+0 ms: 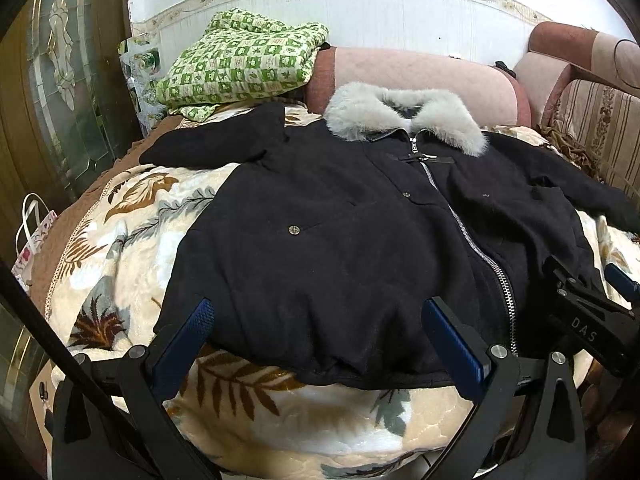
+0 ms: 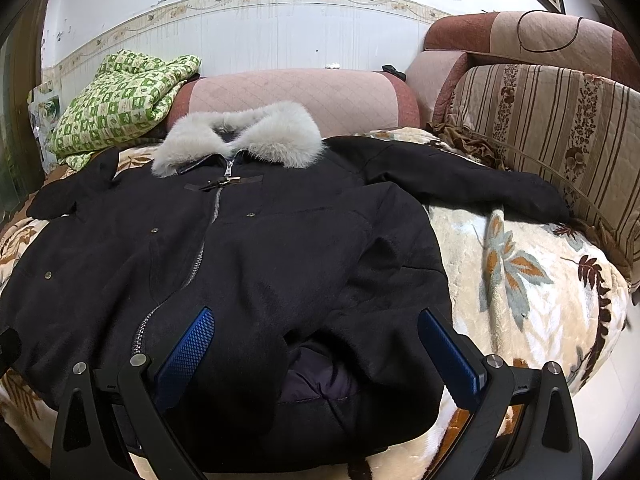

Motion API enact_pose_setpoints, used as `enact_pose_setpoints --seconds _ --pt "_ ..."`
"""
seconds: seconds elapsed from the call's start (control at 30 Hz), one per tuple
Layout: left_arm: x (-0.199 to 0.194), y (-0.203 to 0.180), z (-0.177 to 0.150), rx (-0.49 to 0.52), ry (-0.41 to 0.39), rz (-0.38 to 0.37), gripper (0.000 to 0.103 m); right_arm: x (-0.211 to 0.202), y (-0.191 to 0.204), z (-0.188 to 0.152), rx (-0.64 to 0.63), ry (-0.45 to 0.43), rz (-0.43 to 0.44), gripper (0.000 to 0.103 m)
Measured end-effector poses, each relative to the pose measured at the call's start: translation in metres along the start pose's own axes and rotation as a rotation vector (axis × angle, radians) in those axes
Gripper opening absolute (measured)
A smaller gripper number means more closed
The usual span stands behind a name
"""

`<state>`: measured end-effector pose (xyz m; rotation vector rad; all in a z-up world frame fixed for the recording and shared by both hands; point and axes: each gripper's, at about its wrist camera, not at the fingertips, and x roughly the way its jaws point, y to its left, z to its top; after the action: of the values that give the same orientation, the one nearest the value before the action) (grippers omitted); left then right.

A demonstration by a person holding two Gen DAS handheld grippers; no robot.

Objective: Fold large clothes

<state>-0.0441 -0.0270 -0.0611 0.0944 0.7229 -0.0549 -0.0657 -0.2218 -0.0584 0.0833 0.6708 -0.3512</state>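
Note:
A large black coat [image 1: 340, 232] with a grey fur collar [image 1: 404, 116] and a silver zipper lies flat, front up, on a cream leaf-print blanket [image 1: 132, 216]. Its sleeves spread to both sides. My left gripper [image 1: 320, 316] is open over the coat's bottom hem, left of the zipper, holding nothing. My right gripper [image 2: 316, 324] is open over the hem on the right side of the coat [image 2: 280, 248], where the purple lining [image 2: 320, 376] shows. The right gripper also shows at the right edge of the left wrist view [image 1: 592, 300].
A green checked quilt [image 1: 240, 64] is piled at the far left by a pink sofa arm [image 1: 420, 76]. Striped sofa cushions [image 2: 552, 128] stand at the right. A glass-panelled door [image 1: 60, 92] and a paper bag [image 1: 32, 240] are at the left.

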Motion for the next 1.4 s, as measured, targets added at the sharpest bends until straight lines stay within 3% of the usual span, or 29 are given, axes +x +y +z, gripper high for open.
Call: enact_pose_setpoints --seconds 0.43,1.07,1.27,1.4 --pt "-0.009 0.002 -0.001 -0.003 -0.010 0.013 0.103 -0.003 0.003 -0.001 -0.011 -0.019 -0.006 0.103" --pt "-0.061 0.019 -0.003 -0.026 -0.093 0.043 0.103 -0.018 0.010 -0.016 -0.104 -0.052 -0.069 0.103" --pt "-0.076 0.043 0.003 -0.065 -0.131 0.096 0.103 -0.027 -0.001 -0.028 -0.067 0.000 -0.017 0.103" --pt "-0.071 0.065 0.017 -0.067 -0.144 0.169 0.103 -0.047 -0.011 -0.014 -0.039 -0.004 0.065 0.103"
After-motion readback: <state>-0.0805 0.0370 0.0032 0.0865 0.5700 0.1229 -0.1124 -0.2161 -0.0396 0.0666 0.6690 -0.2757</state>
